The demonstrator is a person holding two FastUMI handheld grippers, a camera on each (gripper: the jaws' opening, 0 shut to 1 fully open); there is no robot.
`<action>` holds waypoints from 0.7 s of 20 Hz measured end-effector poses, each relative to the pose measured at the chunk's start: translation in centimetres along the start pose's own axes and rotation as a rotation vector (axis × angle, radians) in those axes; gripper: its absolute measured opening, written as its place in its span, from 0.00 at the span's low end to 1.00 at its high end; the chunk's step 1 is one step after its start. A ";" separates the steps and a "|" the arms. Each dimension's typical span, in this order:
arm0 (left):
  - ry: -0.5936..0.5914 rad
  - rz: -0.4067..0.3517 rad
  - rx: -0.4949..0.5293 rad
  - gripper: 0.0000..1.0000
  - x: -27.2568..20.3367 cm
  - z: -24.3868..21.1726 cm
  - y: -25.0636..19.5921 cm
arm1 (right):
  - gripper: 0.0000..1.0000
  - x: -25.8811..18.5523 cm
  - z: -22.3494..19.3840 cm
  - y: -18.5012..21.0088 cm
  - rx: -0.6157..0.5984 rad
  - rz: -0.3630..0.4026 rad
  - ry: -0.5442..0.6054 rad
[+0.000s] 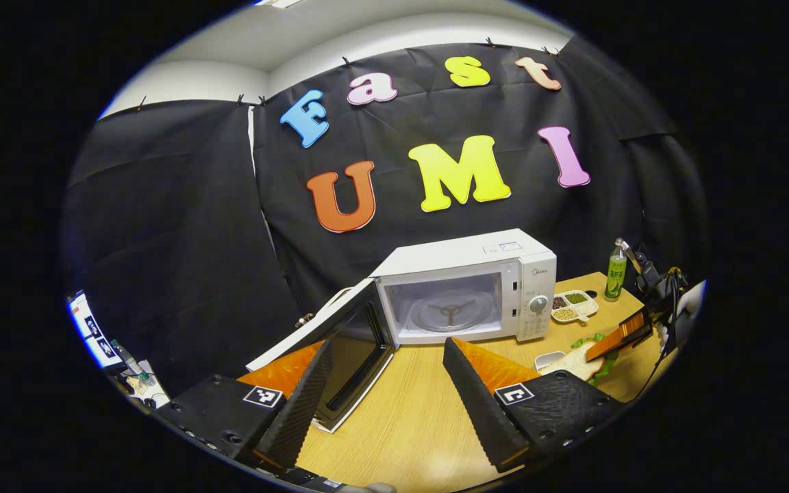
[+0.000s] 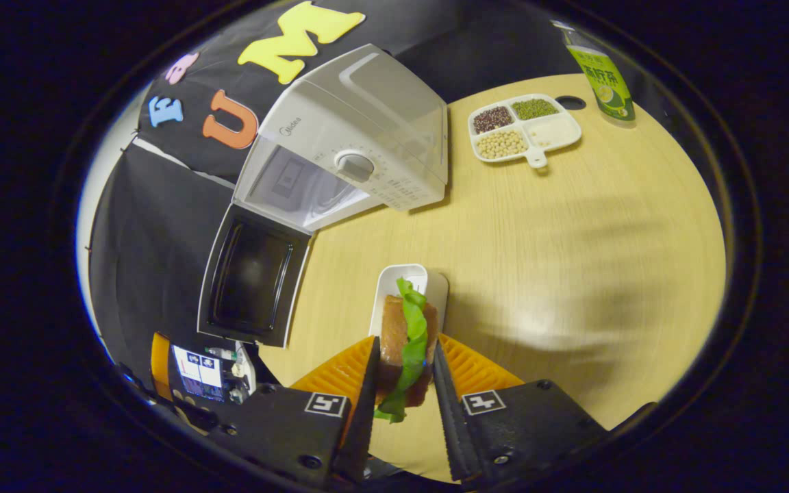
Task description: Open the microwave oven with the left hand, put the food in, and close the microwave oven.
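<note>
Pinching a lettuce-filled sandwich, the right gripper faces the open microwave.

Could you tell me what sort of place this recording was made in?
Probably a staged recording booth, not a real kitchen: black cloth walls surround one wooden table holding an open microwave oven, a divided dish of beans and a green bottle.

Booth setup: light wood-grain table, rounded edge. Black cloth wall hangs behind the table in two panels, clipped along the top, with a narrow gap between panels. Above the cloth, plain white room wall meeting a pale ceiling with a light fixture at its top edge. Lighting is even, with soft shadows on the tabletop. Left of the table, below the cloth, a cluttered stand with printed cards.
</note>
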State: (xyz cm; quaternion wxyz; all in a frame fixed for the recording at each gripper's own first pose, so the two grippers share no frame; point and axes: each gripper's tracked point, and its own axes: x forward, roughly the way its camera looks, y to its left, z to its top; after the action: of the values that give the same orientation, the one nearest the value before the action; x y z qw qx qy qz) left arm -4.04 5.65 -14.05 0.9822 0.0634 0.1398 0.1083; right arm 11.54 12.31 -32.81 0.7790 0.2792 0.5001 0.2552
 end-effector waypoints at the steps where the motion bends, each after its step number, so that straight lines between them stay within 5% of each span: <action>1: -0.001 -0.003 0.000 0.96 0.1 -0.1 0.1 | 0.36 0.1 0.1 0.2 0.011 0.003 0.004; 3: 0.002 -0.014 0.002 0.96 0.4 -0.5 0.5 | 0.40 -0.1 -0.2 0.6 0.014 0.003 0.008; 4: -0.002 -0.026 0.000 0.96 0.6 -0.5 0.6 | 0.31 -0.3 -0.2 0.9 0.017 0.000 0.000; 5: -0.012 -0.038 0.000 0.97 0.8 -0.5 0.9 | 0.37 -0.9 -0.3 1.4 0.013 -0.006 -0.013; 6: -0.019 -0.054 -0.002 0.96 1.0 -0.6 1.3 | 0.29 -1.5 -0.2 2.1 0.006 -0.008 -0.034; 8: -0.035 -0.083 -0.002 0.96 1.3 -0.7 2.2 | 0.36 -2.8 0.2 4.2 -0.004 -0.001 -0.089; 9: -0.046 -0.100 0.002 0.97 1.4 -0.7 2.7 | 0.27 -3.3 0.4 5.6 0.001 0.010 -0.120; 14: -0.078 -0.184 0.037 0.97 1.7 -1.4 4.8 | 0.35 -3.4 2.6 11.6 0.082 0.079 -0.325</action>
State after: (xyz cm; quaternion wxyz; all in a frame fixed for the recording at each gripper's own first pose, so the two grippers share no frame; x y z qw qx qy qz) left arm -3.80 10.82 -15.12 0.9913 0.0727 0.1087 0.0124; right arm 11.29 17.83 -21.77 0.8270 0.3676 0.3661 0.2165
